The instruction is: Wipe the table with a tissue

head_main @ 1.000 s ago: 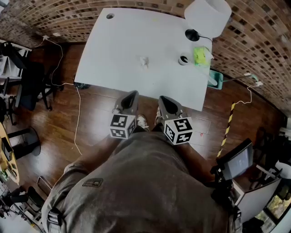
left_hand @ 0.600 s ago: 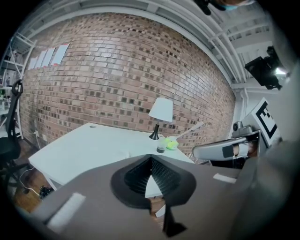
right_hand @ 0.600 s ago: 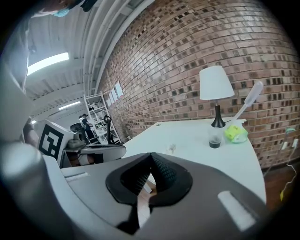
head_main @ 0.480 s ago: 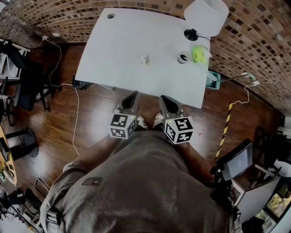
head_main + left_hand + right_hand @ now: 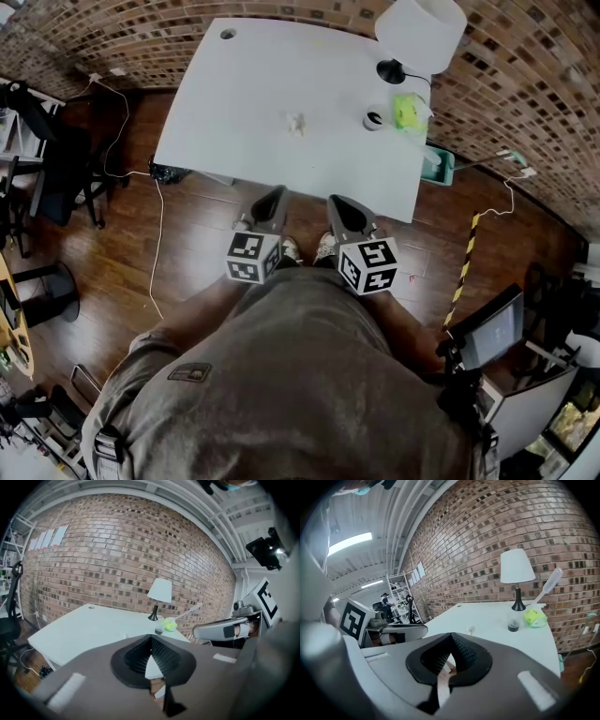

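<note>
Tissue (image 5: pixel 296 123) untouched; both jaws closed, empty.

The lamp (image 5: pixel 421 33) shade runs off the head view's top edge and hides the table's (image 5: pixel 244 103) far right corner. The tissue (image 5: pixel 296 123) and the green thing (image 5: pixel 409 112) by the lamp are too small to tell.

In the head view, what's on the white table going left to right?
Small round hole → crumpled tissue → small cup → yellow-green thing. The lamp overlaps the last two, so I skipped it.
</note>
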Available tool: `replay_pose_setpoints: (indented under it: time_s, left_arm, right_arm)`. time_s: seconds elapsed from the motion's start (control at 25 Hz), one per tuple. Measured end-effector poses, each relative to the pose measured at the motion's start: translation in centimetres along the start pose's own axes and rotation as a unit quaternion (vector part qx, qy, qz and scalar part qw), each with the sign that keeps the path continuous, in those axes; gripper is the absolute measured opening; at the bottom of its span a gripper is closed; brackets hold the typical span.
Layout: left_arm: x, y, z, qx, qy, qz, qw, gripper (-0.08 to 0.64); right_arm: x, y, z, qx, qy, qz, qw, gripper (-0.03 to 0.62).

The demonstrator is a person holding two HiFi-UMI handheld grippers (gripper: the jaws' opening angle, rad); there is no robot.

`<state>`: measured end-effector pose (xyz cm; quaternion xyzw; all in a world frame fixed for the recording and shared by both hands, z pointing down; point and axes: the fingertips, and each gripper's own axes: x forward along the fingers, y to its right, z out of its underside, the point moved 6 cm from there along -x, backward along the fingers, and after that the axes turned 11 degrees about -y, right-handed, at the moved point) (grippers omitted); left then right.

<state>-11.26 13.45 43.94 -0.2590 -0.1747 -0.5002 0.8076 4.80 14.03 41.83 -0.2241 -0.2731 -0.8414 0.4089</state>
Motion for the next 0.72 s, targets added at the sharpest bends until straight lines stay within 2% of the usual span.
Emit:
replay_pose_setpoints:
  time_s: [0.28, 0.72]
  left_arm:
    - [0.1, 0.6, -0.4, 0.005, 0.004, -0.005, 1.0000, 0.002]
    - [0.0, 1.2, -0.1, -0.007, -0.006, -0.005, 0.9999, 0.002]
  right_arm:
    - [-0.3, 0.4, 0.2, -0.001, 0.001, -0.004, 1.000, 0.011]
    - [-0.4, 0.5, 0.0, -0.003, 0.005, -0.009, 1.000, 0.011]
